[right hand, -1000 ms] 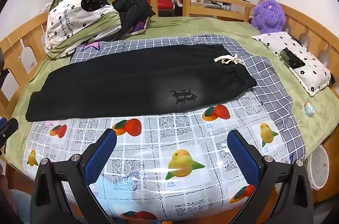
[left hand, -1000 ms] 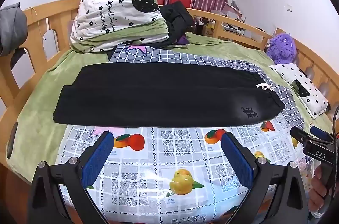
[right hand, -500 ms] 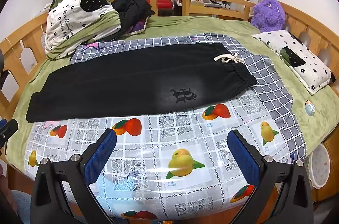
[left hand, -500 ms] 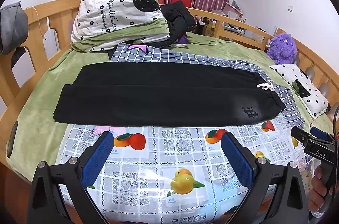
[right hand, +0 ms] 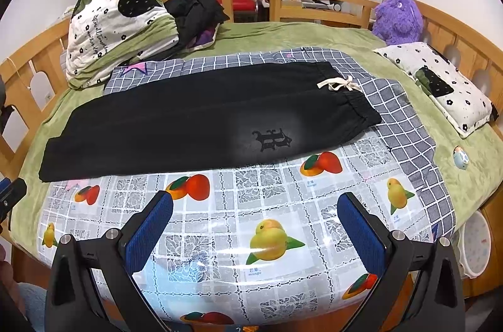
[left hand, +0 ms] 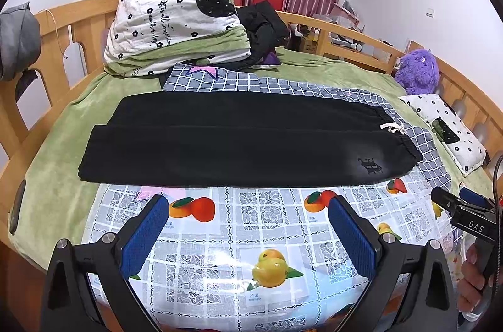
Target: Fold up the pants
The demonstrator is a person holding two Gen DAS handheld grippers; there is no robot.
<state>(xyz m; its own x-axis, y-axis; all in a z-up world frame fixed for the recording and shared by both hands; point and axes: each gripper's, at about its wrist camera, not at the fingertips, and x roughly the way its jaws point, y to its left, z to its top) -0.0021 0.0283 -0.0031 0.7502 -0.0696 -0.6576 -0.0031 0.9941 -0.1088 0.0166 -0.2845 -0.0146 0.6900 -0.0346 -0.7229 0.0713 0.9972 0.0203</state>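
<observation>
Both fingers of the left gripper [left hand: 248, 233] stand wide apart over the fruit-print cloth [left hand: 239, 225] with nothing between them. From the left wrist view, one pair of black pants [left hand: 239, 143] lies ahead of the jaws and well apart from them, flat on the bed [left hand: 56, 124]. Its long axis runs crosswise to the fingers: two leg cuffs to the left, one waistband with a white drawstring [left hand: 393, 127] to the right. The right gripper's tip [left hand: 462, 206] shows at the right edge, near the waistband end.

From the right wrist view, the right gripper [right hand: 254, 233] is likewise spread wide and empty. The pants [right hand: 204, 124] lie beyond it, waistband up and to the right, cuffs trailing left. By this layout the right gripper looks nearer the waist and the left nearer the cuffs. One purple plush toy [right hand: 397, 19], one spotted pillow [right hand: 437, 84] and one folded quilt [right hand: 110, 21] sit farther back.
</observation>
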